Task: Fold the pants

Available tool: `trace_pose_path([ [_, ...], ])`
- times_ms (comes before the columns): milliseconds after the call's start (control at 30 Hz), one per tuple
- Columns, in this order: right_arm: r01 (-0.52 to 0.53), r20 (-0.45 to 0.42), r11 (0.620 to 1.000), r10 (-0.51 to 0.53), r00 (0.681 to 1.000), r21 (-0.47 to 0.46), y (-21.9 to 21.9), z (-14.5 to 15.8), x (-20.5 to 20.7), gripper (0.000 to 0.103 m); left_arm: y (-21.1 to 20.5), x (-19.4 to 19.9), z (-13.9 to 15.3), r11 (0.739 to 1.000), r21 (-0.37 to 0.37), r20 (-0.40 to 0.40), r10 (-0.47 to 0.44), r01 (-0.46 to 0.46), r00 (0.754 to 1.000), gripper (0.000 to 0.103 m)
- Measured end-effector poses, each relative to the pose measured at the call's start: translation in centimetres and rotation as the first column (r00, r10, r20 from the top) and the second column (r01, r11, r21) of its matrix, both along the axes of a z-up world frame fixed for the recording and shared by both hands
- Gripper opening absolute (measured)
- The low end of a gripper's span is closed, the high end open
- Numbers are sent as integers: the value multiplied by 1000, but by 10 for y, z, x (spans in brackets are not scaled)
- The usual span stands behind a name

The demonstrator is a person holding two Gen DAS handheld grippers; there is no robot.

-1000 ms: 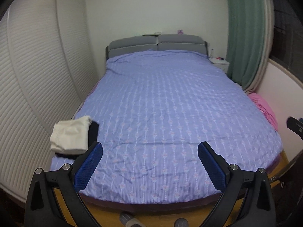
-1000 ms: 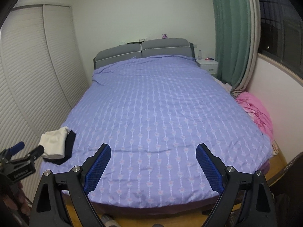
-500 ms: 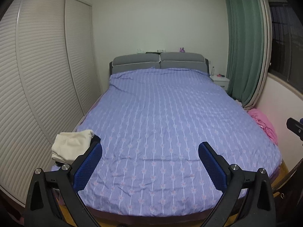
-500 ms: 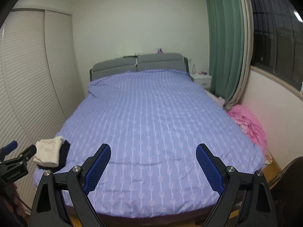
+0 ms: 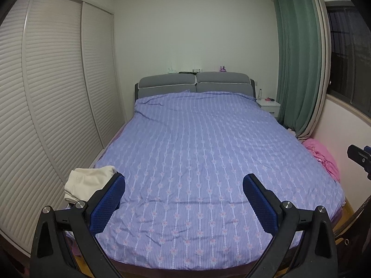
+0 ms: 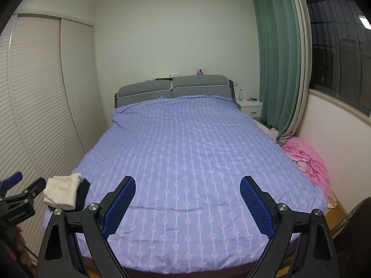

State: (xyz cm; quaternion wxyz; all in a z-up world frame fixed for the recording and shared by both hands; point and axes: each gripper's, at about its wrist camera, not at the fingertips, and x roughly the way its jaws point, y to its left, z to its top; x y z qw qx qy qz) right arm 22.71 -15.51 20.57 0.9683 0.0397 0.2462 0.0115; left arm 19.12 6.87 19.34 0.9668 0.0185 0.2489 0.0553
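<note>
A folded cream garment point(image 5: 87, 183) lies on a dark garment at the bed's near left corner; it also shows in the right wrist view point(image 6: 61, 191), with the dark garment point(image 6: 82, 193) beside it. My left gripper point(image 5: 184, 200) is open and empty, held above the foot of the bed, just right of the cream garment. My right gripper point(image 6: 187, 202) is open and empty over the foot of the bed. The left gripper's body point(image 6: 18, 199) shows at the right wrist view's left edge.
The bed has a purple patterned cover point(image 5: 208, 150) and a grey headboard point(image 5: 194, 84). White louvred wardrobe doors point(image 5: 46, 92) stand left. A green curtain point(image 5: 299, 69), a white nightstand point(image 5: 269, 106) and pink bedding point(image 6: 308, 162) are on the right.
Both grippers have tilted upward and pulled back from the bed, so more wall and wardrobe show. Both stay open and empty. The garments have not moved.
</note>
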Motion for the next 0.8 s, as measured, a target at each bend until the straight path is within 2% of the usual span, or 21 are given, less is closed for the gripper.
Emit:
trace_pose_path([
  [800, -20, -11, 1000, 21, 1000, 21, -4, -3, 1, 93, -6, -6, 1, 1000, 7, 9, -2, 2, 1000, 103],
])
